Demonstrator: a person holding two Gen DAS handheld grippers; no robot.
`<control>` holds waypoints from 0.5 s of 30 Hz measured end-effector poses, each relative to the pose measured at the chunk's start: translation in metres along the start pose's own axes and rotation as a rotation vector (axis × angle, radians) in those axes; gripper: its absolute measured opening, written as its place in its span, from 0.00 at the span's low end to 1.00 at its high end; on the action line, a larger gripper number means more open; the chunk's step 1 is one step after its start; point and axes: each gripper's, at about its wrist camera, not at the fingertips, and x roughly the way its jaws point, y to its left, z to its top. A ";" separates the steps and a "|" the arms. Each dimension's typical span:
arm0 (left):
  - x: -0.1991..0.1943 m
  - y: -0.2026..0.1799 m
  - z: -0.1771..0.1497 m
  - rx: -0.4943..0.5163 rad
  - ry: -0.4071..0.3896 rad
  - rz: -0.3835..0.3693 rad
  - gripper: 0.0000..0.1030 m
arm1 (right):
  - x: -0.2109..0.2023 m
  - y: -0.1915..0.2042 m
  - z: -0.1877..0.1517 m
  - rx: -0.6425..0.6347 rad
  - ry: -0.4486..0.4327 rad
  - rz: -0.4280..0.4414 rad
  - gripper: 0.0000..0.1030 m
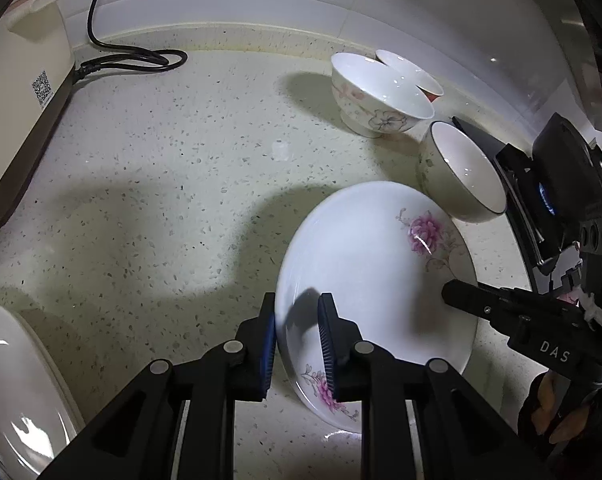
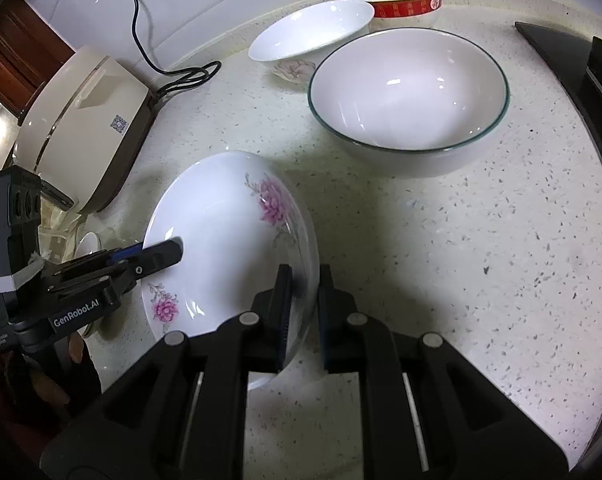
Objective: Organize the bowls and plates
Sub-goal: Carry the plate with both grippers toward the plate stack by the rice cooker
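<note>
A white plate with pink flowers [image 1: 365, 264] [image 2: 221, 216] is held over the speckled counter [image 1: 161, 184] by both grippers. My left gripper [image 1: 297, 344] is shut on its left rim; it also shows in the right wrist view [image 2: 161, 254]. My right gripper [image 2: 305, 312] is shut on the opposite rim; it also shows in the left wrist view [image 1: 457, 296]. A green-rimmed bowl [image 2: 409, 100] [image 1: 461, 176] stands just beyond the plate. Behind it are a floral bowl [image 1: 377, 96] [image 2: 309, 36] and a red-banded bowl [image 2: 397, 0] [image 1: 413, 74]. Another flowered plate [image 1: 17, 392] lies at the lower left.
A cream rice cooker [image 1: 25, 92] [image 2: 85, 128] with a black cord [image 1: 137, 56] stands at the left by the wall. A black stove edge [image 2: 581, 64] [image 1: 541, 184] borders the counter on the right. The counter [image 2: 481, 260] continues to the right of the plate.
</note>
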 end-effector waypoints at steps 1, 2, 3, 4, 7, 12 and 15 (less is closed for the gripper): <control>-0.002 -0.001 -0.001 0.002 -0.002 0.001 0.20 | -0.002 -0.001 0.000 0.000 -0.002 0.001 0.15; -0.004 -0.003 -0.001 0.007 -0.006 0.003 0.20 | -0.003 -0.001 0.000 0.000 -0.005 0.002 0.15; -0.005 -0.004 -0.002 0.010 -0.008 0.004 0.20 | -0.005 -0.001 -0.001 0.002 -0.009 0.002 0.15; -0.007 -0.005 -0.003 0.011 -0.009 0.005 0.20 | -0.006 -0.001 -0.001 0.002 -0.010 0.003 0.15; -0.011 -0.007 -0.005 0.011 -0.010 0.004 0.20 | -0.009 -0.001 -0.003 0.001 -0.012 0.004 0.15; -0.016 -0.009 -0.008 0.014 -0.015 0.012 0.20 | -0.011 0.000 -0.005 0.014 -0.010 0.009 0.15; -0.023 -0.010 -0.009 0.014 -0.027 0.023 0.20 | -0.011 0.001 -0.002 0.022 -0.011 0.023 0.15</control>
